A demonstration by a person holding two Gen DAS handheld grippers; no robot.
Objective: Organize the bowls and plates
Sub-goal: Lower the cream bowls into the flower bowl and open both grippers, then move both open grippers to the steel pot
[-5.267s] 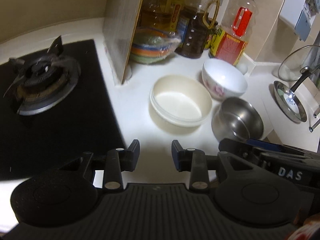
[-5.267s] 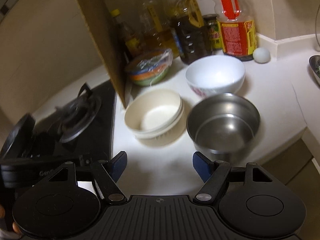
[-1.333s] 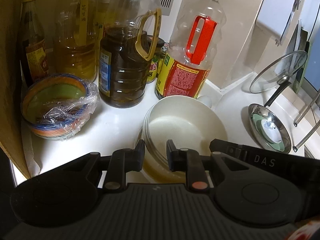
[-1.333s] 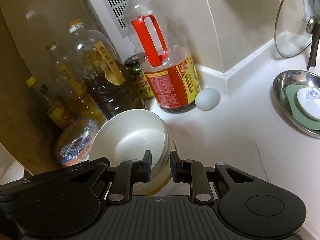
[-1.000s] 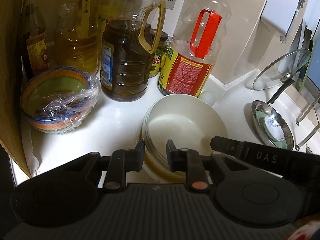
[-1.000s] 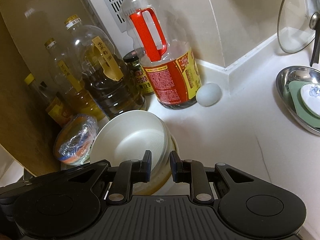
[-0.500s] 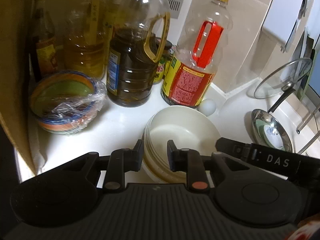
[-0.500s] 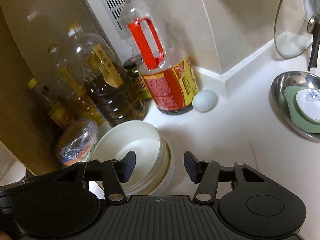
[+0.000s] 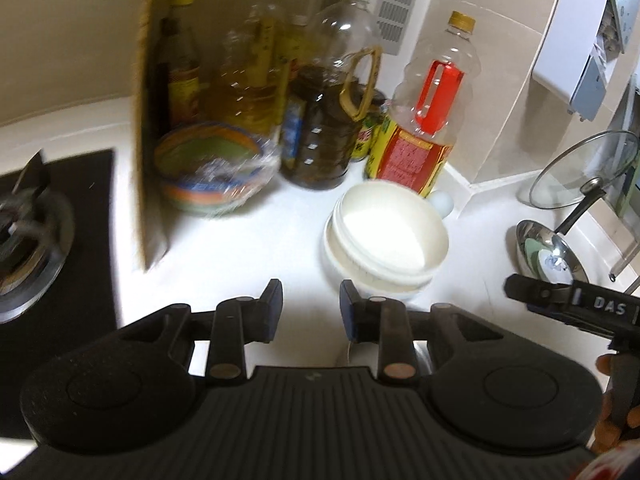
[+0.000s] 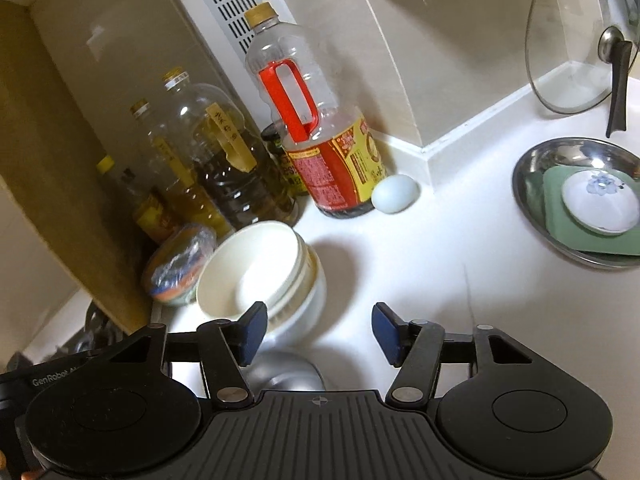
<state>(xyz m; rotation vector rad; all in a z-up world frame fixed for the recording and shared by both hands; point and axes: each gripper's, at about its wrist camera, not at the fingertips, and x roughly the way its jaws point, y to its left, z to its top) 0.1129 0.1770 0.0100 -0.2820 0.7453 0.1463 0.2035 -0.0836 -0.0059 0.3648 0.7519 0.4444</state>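
A stack of cream bowls nested in a white bowl (image 9: 386, 240) (image 10: 260, 276) stands on the white counter in front of the oil bottles. My left gripper (image 9: 310, 312) hangs just short of the stack, its jaws opening with nothing between them. My right gripper (image 10: 318, 332) is drawn back to the right of the stack, its jaws also opening wide over bare counter. A steel bowl (image 10: 280, 372) shows partly under the right gripper's fingers. The right gripper's body (image 9: 572, 308) juts in at the right of the left wrist view.
Oil bottles (image 10: 320, 140) line the back wall, with a plastic-wrapped stack of colourful bowls (image 9: 212, 172) and a cardboard panel (image 9: 150, 120) to the left. Beyond it lies a gas burner (image 9: 24, 232). To the right are an egg (image 10: 394, 194), a steel dish with a saucer (image 10: 576, 200) and a glass lid (image 10: 572, 40).
Both grippers let go of the stack's rim and pulled back from it. Their jaws widened, the right far more than the left. The stack stays where it was set.
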